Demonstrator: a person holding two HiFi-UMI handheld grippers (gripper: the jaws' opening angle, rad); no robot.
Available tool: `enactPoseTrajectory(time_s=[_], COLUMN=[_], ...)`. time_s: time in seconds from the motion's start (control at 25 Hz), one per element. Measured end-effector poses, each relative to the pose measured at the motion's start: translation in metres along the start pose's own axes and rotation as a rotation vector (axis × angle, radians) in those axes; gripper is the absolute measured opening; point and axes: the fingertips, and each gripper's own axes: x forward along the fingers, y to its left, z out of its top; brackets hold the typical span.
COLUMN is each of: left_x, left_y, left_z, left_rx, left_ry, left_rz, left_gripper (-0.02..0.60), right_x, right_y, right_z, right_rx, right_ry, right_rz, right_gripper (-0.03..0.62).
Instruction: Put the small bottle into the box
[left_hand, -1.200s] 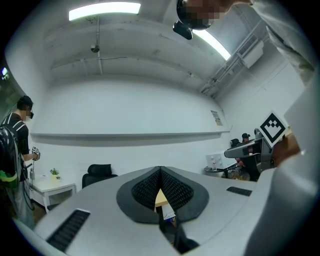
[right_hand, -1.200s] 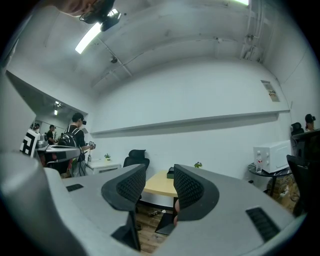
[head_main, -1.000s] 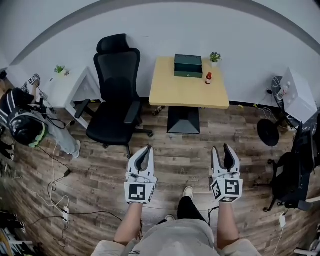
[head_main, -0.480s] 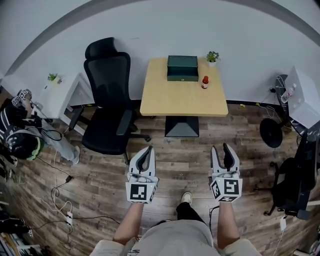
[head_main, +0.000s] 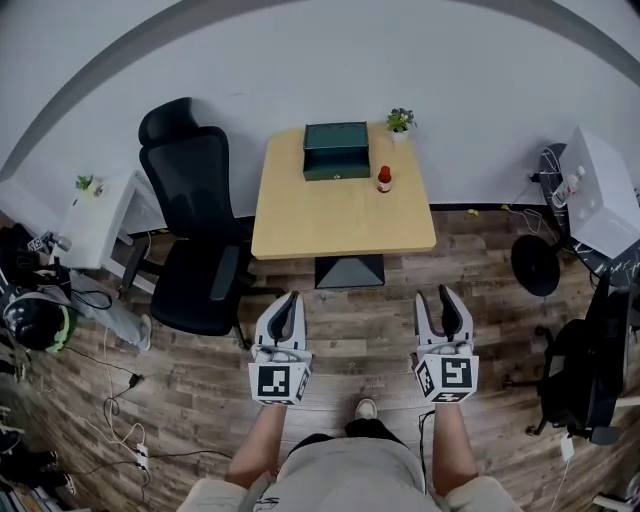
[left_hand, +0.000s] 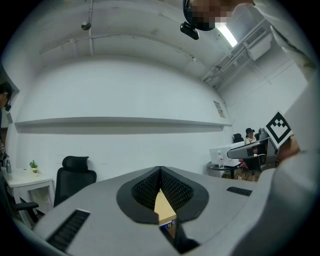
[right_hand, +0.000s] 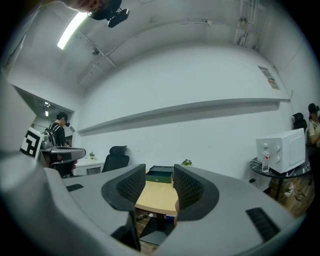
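We are standing on the wooden floor (head_main: 200, 400) well short of the table (head_main: 340, 225), so the step in hand, as we judge it, is closing in on the table before any grasp. We are holding the left gripper (head_main: 291, 299) clenched, its jaws meeting at the tips with nothing caught between them. We are holding the right gripper (head_main: 437, 297) released, its jaws standing wide apart and framing only the distant tabletop. Both are pointing level, towards the table. The small bottle (head_main: 384, 179) is sitting near the table's far edge, just beside the right front corner of the dark green box (head_main: 336, 151), with a potted plant (head_main: 400, 120) behind it by the wall. It is standing upright, its long axis running vertical and its pale cap pointing up above a red body. To do this step well, we are thinking of coming in square to the table's near edge, staying clear of the office chair (head_main: 190, 210) on the left. The already open right gripper should line up with the bottle's side, so the pads can close across its body without knocking it over. Whether the box is lidded we cannot tell from here.
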Motion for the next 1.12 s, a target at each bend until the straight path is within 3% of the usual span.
enactPoseTrajectory(time_s=[0.24,0.56,0.96,1.12], left_x=[0.034,0.082,0.186,0.222], left_y=[-0.004,0.016,0.099,0.135], left_z=[-0.001,-0.010,-0.026,-0.035], left_rx=[0.002,0.007,-0.025,-0.040], left_ry=[0.006,-0.023,-0.048,-0.016], left_rz=[-0.016,-0.045,-0.079,-0.089], left_gripper=[0.006,0.006,0.006,0.006], right_x=[0.024,0.076,0.200,0.252], right_y=[-0.023,-0.022,-0.009,0.000], right_z=[0.008,0.005,0.019,0.024], right_rx=[0.000,-0.017,-0.053,-0.057], right_ry=[-0.019,-0.016,-0.002,0.006], right_rz=[-0.016,-0.027,-0.068,-0.081], right_gripper=[0.189,0.189,0.190,0.190])
